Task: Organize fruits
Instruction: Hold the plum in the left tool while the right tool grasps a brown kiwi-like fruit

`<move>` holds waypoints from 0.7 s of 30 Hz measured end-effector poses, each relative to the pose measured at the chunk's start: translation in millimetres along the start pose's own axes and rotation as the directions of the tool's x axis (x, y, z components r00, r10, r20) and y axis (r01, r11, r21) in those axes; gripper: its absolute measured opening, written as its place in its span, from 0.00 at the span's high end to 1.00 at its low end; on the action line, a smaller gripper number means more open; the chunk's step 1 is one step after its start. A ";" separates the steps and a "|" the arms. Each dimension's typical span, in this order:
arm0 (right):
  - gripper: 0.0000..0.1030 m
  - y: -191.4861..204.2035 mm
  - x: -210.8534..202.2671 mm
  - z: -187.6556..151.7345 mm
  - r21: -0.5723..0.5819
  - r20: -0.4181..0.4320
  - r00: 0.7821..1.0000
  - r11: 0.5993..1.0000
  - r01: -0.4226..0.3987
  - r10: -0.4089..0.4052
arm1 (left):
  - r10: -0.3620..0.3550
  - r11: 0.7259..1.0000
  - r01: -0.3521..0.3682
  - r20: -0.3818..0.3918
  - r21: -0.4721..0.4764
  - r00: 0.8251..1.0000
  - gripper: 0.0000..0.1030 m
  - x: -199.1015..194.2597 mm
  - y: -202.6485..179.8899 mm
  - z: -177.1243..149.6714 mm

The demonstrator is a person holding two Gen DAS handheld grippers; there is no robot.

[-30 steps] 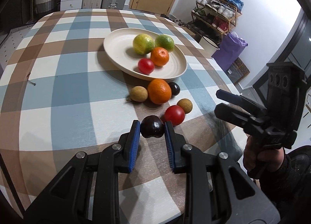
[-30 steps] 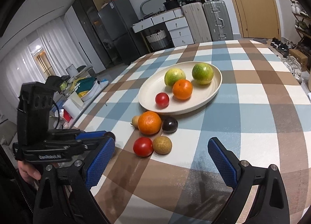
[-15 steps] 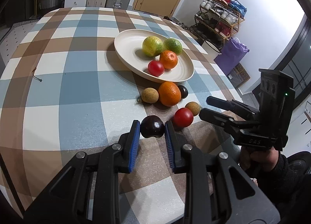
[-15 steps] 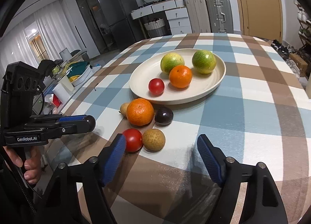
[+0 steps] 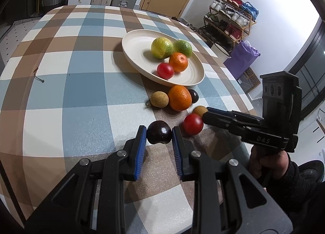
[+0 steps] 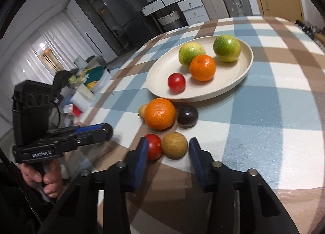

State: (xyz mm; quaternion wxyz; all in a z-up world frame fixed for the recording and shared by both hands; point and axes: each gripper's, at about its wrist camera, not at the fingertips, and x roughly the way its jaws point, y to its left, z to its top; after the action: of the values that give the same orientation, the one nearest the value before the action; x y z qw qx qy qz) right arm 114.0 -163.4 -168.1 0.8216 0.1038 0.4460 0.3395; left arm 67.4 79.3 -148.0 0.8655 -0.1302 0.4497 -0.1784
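Note:
My left gripper [image 5: 159, 135] is shut on a dark purple fruit [image 5: 159, 134] and holds it above the checked table. A cream plate [image 5: 134, 47] holds two green citrus fruits, an orange [image 5: 178, 62] and a red tomato [image 5: 165, 70]. In front of the plate lie an orange [image 6: 160, 113], a dark fruit [image 6: 187, 116], a brown fruit [image 5: 159, 99], a red tomato [image 6: 153, 146] and a tan fruit [image 6: 174, 147]. My right gripper [image 6: 167, 145] is open, its fingers on either side of the tomato and the tan fruit.
The checked table [image 5: 81, 83] drops off close behind both grippers. A small cord [image 5: 38, 76] lies on the table's left part. A shoe rack [image 5: 231, 22] and a purple bag [image 5: 241, 59] stand beyond the table's right side.
My right gripper has moved forward to the tomato and tan fruit and its fingers have narrowed around them. My left gripper has kept the dark fruit and drifted slightly.

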 end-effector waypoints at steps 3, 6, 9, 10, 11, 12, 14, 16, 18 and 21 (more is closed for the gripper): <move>0.87 -6.7 2.3 -1.5 0.043 -0.007 0.999 0.998 -0.040 0.040 | 0.000 1.000 0.000 0.001 0.002 1.000 0.78 0.5 -0.8 0.2; 0.88 -7.2 1.3 -2.2 0.047 0.005 0.999 0.998 -0.041 0.040 | -0.001 1.000 0.001 0.000 0.000 1.000 0.78 0.1 -0.6 0.4; 0.88 -5.0 0.7 -1.2 0.034 0.006 0.999 0.999 -0.032 0.032 | 0.000 1.000 0.000 -0.001 0.002 1.000 0.78 -0.6 -1.5 0.8; 0.88 -4.3 0.1 -1.2 0.029 0.007 1.000 0.999 -0.029 0.029 | 0.000 1.000 0.000 -0.001 0.003 1.000 0.78 -0.7 -1.8 0.9; 0.88 -3.9 -0.1 -1.4 0.027 0.007 1.000 0.999 -0.031 0.031 | 0.000 1.000 0.000 -0.001 0.003 1.000 0.78 -0.8 -2.2 1.1; 0.89 -3.9 -0.6 -1.2 0.029 0.010 1.000 0.999 -0.029 0.029 | 0.001 1.000 -0.001 -0.001 0.005 1.000 0.78 -0.9 -3.0 1.1; 0.89 -4.8 -2.1 -0.4 0.038 0.016 1.000 0.999 -0.026 0.025 | 0.001 1.000 -0.001 -0.002 0.007 1.000 0.78 -0.9 -3.8 1.6; 0.88 -4.9 -3.5 0.0 0.040 0.021 1.000 0.999 -0.023 0.023 | 0.000 1.000 0.000 -0.003 0.005 1.000 0.78 -0.9 -3.5 2.1; 0.88 -2.9 -4.7 2.1 0.038 0.030 0.999 0.999 -0.023 0.022 | 0.000 1.000 0.000 -0.005 0.005 1.000 0.78 -0.6 -4.2 3.0; 0.88 -0.5 -3.3 3.7 0.027 0.028 0.999 0.999 -0.018 0.018 | -0.001 1.000 0.001 -0.005 0.006 1.000 0.78 -0.4 -4.6 3.2</move>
State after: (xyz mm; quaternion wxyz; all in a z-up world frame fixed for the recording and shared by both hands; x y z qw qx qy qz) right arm 116.0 -165.5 -164.0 0.8232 0.1240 0.4380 0.3392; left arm 69.0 75.5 -144.1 0.8648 -0.1272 0.4511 -0.1803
